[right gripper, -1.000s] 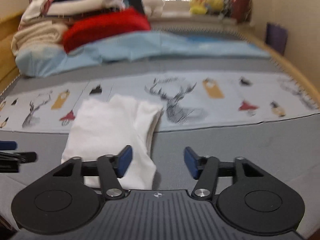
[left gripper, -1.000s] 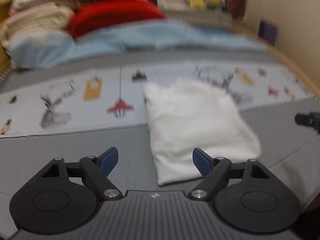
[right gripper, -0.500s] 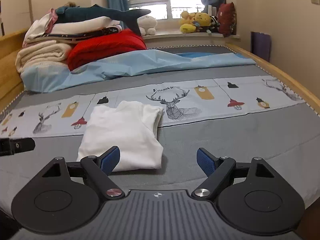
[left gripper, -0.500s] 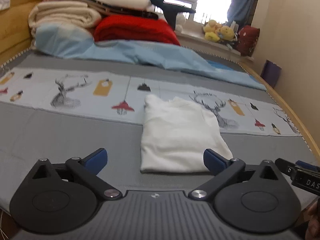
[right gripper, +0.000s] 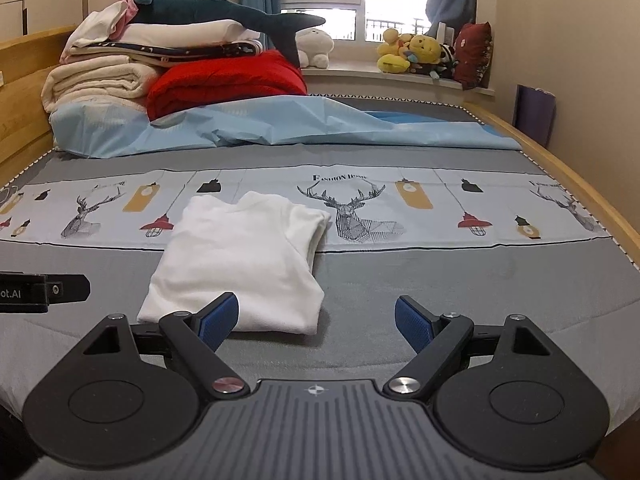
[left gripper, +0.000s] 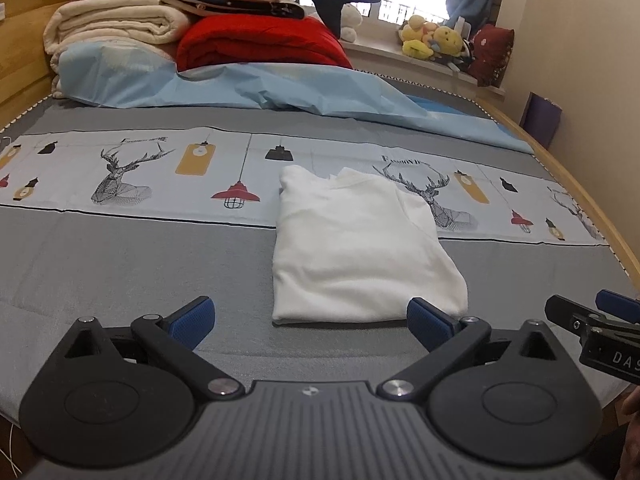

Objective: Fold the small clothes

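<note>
The left gripper has its blue-padded jaws spread wide with nothing between them, poised above the grey bedspread just short of the near edge of the folded white shirt. The right gripper is likewise spread and empty; its left pad overlaps the shirt's near edge in the view, but whether it touches the cloth I cannot tell. The shirt lies flat in a neat rectangle, its far end resting on the pale printed band of stags and hanging lamps that crosses the bedspread. No containers show. Beyond the band a light blue sheet lies rumpled across the bed. At the far left a red blanket sits beside stacked cream blankets, with a dark plush shark on top. Yellow soft toys line the windowsill, and a wooden bed frame edges the right side.
</note>
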`<state>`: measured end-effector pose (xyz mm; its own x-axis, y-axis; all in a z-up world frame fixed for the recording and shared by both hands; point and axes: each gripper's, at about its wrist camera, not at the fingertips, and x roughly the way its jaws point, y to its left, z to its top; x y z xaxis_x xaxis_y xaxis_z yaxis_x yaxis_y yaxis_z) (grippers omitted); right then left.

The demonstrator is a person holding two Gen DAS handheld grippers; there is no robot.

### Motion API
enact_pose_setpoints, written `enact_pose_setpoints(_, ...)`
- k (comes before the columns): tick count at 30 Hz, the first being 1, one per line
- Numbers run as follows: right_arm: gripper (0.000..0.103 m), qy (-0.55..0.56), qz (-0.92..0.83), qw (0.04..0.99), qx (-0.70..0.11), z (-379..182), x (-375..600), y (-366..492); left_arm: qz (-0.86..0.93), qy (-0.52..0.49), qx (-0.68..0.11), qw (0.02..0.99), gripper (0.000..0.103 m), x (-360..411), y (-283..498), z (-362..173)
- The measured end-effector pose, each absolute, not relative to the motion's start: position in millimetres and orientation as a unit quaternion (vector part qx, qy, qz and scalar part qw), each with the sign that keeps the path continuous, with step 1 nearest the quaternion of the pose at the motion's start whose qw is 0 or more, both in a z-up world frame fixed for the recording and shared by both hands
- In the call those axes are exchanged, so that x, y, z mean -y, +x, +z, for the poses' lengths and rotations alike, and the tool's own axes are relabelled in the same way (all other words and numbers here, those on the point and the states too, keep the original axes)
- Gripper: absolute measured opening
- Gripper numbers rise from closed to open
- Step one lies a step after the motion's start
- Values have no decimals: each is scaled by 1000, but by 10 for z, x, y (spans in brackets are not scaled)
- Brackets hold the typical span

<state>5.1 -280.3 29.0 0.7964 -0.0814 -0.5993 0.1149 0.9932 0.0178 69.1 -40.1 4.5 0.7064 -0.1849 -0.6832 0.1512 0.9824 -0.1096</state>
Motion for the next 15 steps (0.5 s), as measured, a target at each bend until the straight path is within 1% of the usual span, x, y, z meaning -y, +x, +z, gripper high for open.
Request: enact_pose_setpoints(15, 86, 27, -44, 947, -317, 276, 2787, 64, -95, -18, -372, 923, 102, 415, 706, 35)
